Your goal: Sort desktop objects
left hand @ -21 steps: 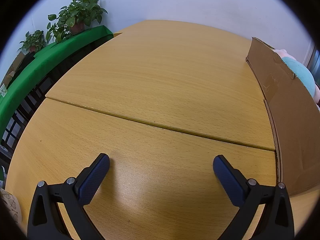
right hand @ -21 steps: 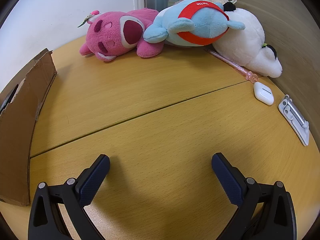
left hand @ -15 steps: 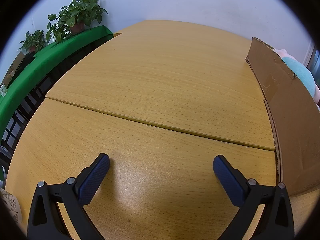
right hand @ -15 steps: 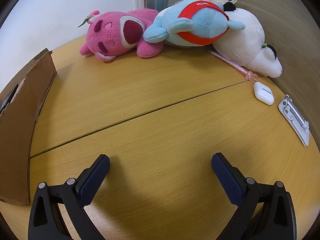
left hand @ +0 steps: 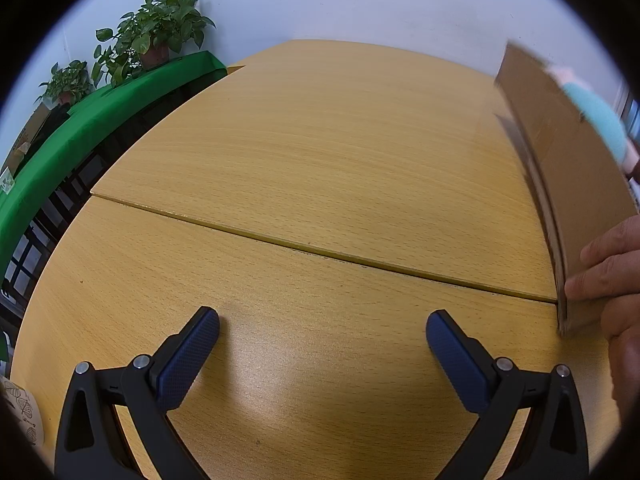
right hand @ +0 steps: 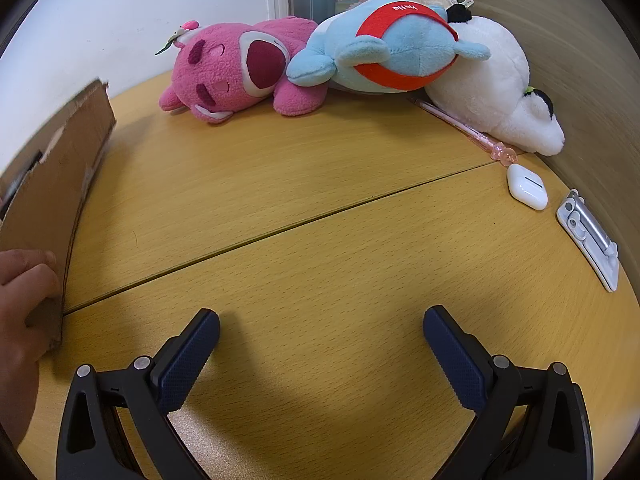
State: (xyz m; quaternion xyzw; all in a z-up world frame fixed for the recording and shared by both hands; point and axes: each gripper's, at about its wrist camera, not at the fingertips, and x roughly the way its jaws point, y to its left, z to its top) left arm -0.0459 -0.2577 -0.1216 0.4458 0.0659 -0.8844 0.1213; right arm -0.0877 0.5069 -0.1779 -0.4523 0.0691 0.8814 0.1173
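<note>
A brown cardboard box stands between the two grippers; a bare hand grips its near corner, also in the right wrist view. My left gripper is open and empty over bare wood, left of the box. My right gripper is open and empty, right of the box. At the far side lie a pink plush, a blue plush, a white plush, a pink pen, a white earbud case and a white metal stand.
The wooden table has a seam across it. A green ledge with potted plants runs along the left. A wooden wall panel bounds the right side.
A hand has come in and taken hold of the box's near corner; the box looks blurred and slightly shifted. Both grippers have stayed still and open.
</note>
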